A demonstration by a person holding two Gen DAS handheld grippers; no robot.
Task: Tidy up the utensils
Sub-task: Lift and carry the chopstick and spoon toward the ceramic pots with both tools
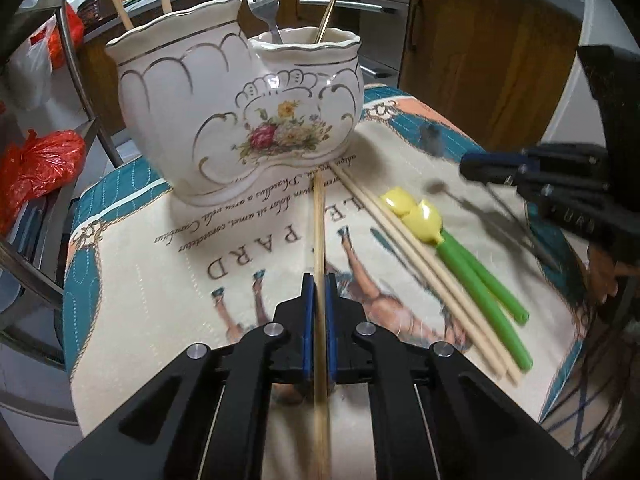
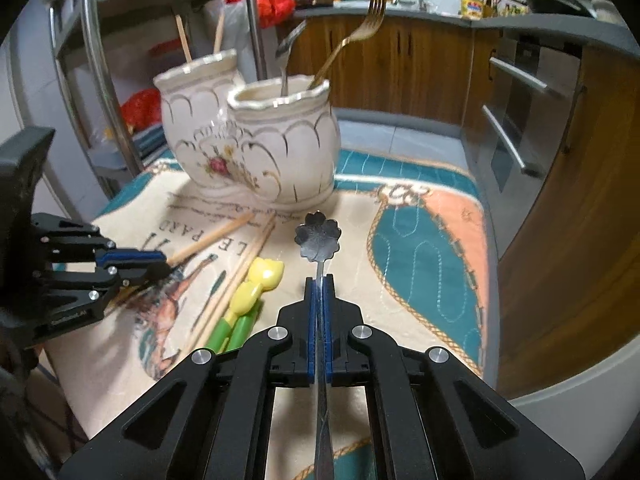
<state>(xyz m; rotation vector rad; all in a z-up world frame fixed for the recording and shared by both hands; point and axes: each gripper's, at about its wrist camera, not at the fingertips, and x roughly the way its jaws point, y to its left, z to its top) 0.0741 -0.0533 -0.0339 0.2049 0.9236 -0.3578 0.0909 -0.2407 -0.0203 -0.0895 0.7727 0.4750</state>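
Wooden chopstick [image 1: 319, 240] pinched in left claw [image 1: 319, 284]; right claw [image 2: 319, 284] pinches flower-bowled spoon [image 2: 318, 236].

R gripper [image 2: 319, 282] clamps flower spoon [image 2: 318, 236] nr ceramic holder [image 2: 256, 140].

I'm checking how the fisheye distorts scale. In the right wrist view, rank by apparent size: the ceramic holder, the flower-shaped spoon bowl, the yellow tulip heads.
1. ceramic holder, by far the largest.
2. yellow tulip heads, taken as a pair.
3. flower-shaped spoon bowl.
One tulip head alone looks about equal to the spoon bowl, so that ranking is unsure.
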